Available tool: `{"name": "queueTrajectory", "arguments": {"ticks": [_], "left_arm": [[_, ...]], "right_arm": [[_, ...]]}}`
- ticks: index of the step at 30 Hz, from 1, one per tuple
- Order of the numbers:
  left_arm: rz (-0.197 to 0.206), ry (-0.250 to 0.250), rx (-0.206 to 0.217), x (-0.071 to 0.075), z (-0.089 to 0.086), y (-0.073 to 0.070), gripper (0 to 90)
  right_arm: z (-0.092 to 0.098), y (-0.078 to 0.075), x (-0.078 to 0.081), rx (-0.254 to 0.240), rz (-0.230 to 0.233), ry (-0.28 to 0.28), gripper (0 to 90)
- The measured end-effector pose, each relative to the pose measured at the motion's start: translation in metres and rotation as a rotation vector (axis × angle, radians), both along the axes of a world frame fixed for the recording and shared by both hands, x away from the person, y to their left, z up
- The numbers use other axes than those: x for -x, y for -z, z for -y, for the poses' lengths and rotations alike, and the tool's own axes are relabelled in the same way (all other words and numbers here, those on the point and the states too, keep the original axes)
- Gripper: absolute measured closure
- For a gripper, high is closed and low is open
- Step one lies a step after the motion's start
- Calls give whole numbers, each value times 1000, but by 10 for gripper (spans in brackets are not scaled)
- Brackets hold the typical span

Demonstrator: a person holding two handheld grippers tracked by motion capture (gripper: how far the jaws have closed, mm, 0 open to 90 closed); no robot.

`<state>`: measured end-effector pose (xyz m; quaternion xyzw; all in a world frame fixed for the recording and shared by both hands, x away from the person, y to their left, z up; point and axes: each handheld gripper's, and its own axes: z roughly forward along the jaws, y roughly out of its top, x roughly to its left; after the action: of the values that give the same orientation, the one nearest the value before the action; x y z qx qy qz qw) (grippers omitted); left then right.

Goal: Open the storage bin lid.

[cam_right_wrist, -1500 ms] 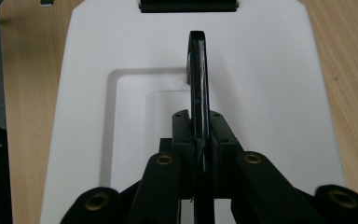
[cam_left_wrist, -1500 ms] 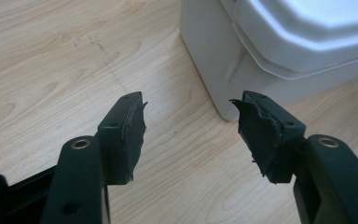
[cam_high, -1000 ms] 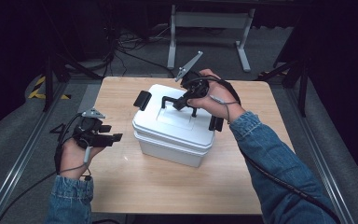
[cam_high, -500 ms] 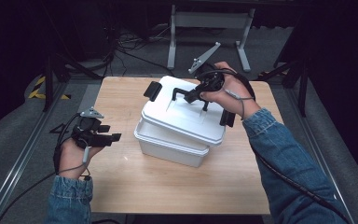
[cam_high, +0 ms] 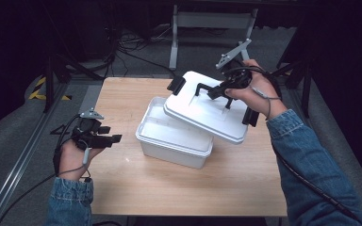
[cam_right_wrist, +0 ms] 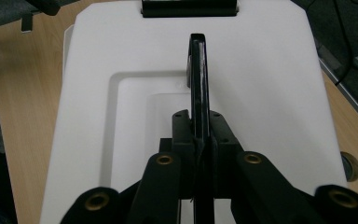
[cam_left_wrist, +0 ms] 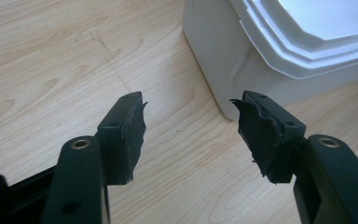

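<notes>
White lid (cam_high: 207,108) hangs tilted in my right claw (cam_high: 217,92), whose jaws pinch its black handle (cam_right_wrist: 199,70) from both sides. Under the lid's lower edge and partly uncovered sits the white box (cam_high: 172,136) on the wooden table (cam_high: 179,188). My left claw (cam_high: 111,139) hovers low over the table with jaws wide and empty, the box just ahead to its right.
</notes>
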<state>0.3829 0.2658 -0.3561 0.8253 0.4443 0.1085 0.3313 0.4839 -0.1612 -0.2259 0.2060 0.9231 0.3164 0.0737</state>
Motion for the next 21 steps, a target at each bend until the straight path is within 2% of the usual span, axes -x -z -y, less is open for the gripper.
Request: {"name": "queueTrajectory", "arguments": {"ticks": [1,6,13,15,16,21], "left_arm": [[0,0,0,0,0,0,414],[4,-5,2,0,-2,0,414],[0,-7,-2,0,-3,1,414],[-5,-6,-1,0,-2,1,414],[-2,-7,-2,0,-2,1,414],[-7,-4,-9,-1,-1,2,414]], "right_arm": [[10,0,0,-5,-1,16,843],[32,0,-1,-17,1,53,843],[69,2,-5,-28,-16,142,843],[75,3,-5,-30,-18,150,843],[85,5,-7,-33,-22,176,843],[104,9,-9,-19,-22,223,843]]}}
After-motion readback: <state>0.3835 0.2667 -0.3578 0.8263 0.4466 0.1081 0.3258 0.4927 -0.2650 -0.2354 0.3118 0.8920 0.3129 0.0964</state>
